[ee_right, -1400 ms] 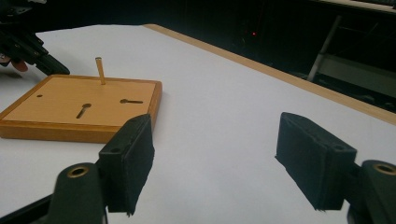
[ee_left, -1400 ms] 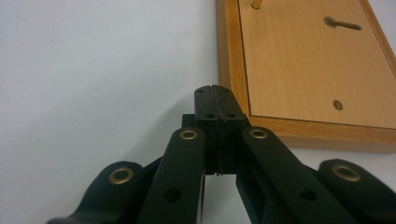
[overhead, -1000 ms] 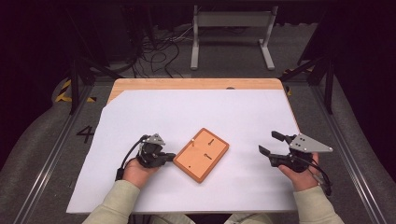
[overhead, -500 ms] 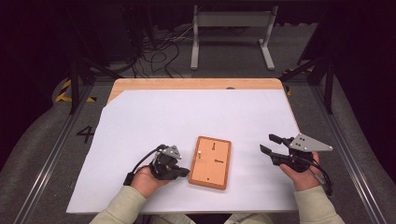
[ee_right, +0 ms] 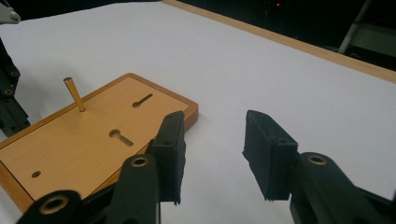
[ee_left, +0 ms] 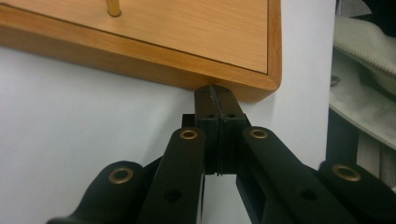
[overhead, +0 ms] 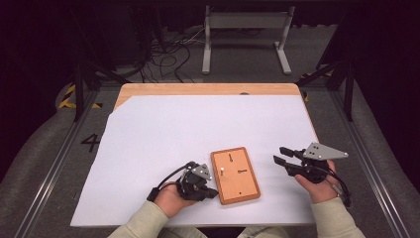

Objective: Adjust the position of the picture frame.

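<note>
step: squaring board [overhead: 235,174] on table [overhead: 148,129] | left gripper [overhead: 210,192]: jaws together, tips pushing near corner | right gripper [overhead: 280,156]: jaws apart, just closing, nothing between, beside board | done: nearly straight | left: final nudge, 1 peg [ee_right: 74,94] standing

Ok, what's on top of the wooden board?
On the board: one upright brass peg, two keyhole slots and a small hole. Nothing else rests there. Its underside, flat on the white sheet, is hidden.
</note>
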A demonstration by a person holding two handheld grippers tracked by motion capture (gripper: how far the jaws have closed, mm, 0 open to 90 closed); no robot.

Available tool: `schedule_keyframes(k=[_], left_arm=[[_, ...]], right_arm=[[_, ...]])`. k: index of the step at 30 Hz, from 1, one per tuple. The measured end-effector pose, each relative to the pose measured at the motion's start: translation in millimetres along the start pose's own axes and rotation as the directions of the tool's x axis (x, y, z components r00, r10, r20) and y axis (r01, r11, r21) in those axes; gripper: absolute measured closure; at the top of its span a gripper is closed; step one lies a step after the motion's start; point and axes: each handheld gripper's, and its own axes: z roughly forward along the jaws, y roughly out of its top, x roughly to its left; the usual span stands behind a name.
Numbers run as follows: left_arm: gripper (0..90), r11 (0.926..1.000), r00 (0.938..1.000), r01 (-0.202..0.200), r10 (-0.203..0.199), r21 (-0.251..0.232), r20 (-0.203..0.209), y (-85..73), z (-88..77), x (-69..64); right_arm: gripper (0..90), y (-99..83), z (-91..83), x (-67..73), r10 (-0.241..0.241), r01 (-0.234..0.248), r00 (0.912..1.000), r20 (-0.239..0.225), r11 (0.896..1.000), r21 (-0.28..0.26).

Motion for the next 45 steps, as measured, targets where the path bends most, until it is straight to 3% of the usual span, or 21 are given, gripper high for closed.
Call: schedule_keyframes(k=[6, 8, 12, 15, 19, 23, 25, 26, 29, 34, 37, 39, 45], left_arm=[[88.4, 0.9997, 0.9999, 0.0, 0.0, -0.026, -0.011, -0.9, -1.2, 0.9], [85.7, 0.9982, 0.9991, 0.012, -0.014, -0.058, -0.039, -2.8, -8.5, 3.1], [83.7, 0.9898, 0.9948, 0.037, -0.049, -0.138, -0.089, -6.2, -24.5, 10.1], [81.1, 0.9789, 0.9893, 0.042, -0.069, -0.2, -0.129, -9.7, -36.5, 13.9], [75.3, 0.9568, 0.9725, 0.033, -0.098, -0.289, -0.212, -17.4, -54.0, 19.0], [66.7, 0.932, 0.9574, 0.04, -0.139, -0.36, -0.253, -25.4, -65.4, 24.7], [61.9, 0.9156, 0.948, 0.038, -0.159, -0.4, -0.275, -29.3, -71.7, 26.7], [59.3, 0.9114, 0.9423, 0.031, -0.163, -0.41, -0.292, -30.6, -73.8, 26.9], [52.4, 0.8897, 0.9273, 0.015, -0.183, -0.456, -0.326, -36.7, -81.5, 28.0], [45.2, 0.8696, 0.8999, -0.009, -0.208, -0.494, -0.383, -45.4, -86.8, 33.2], [41.8, 0.8663, 0.8978, 0.002, -0.222, -0.5, -0.38, -47.8, -86.5, 36.0], [40.5, 0.8683, 0.8953, -0.006, -0.216, -0.496, -0.389, -48.4, -86.4, 36.7], [38.0, 0.8679, 0.8981, -0.005, -0.214, -0.497, -0.384, -48.3, -86.0, 37.1]], right_arm=[[68.0, 3.4, 6.0, 2.1, 0.008, -0.008, 0.9999, 0.014, 0.998, 0.06], [74.0, 4.9, 11.5, 2.2, 0.02, -0.023, 0.9993, 0.032, 0.995, 0.097], [90.0, 7.7, 24.7, 2.9, 0.027, -0.03, 0.9994, 0.02, 0.987, 0.161], [90.0, 12.2, 32.1, 4.1, 0.024, -0.029, 0.9993, 0.029, 0.984, 0.178], [90.0, 19.0, 45.4, 3.6, 0.024, -0.029, 0.9994, 0.026, 0.978, 0.207], [90.0, 23.4, 59.6, 2.3, 0.041, -0.043, 0.9991, 0.014, 0.968, 0.246], [90.0, 26.2, 66.7, 1.8, 0.042, -0.043, 0.9991, 0.009, 0.964, 0.264], [90.0, 27.8, 71.4, 2.0, 0.041, -0.041, 0.9991, 0.008, 0.961, 0.273], [90.0, 29.9, 81.5, 2.8, 0.042, -0.04, 0.9991, 0.002, 0.954, 0.295], [89.5, 29.9, 97.9, 0.0, 0.053, -0.049, 0.9986, -0.004, 0.942, 0.333], [89.4, 28.0, 103.2, -6.6, 0.082, -0.078, 0.9966, 0.004, 0.933, 0.351], [89.5, 26.7, 106.0, -8.4, 0.088, -0.086, 0.9961, 0.01, 0.93, 0.358], [89.7, 24.1, 119.3, -6.6, 0.077, -0.074, 0.997, 0.008, 0.915, 0.396]])
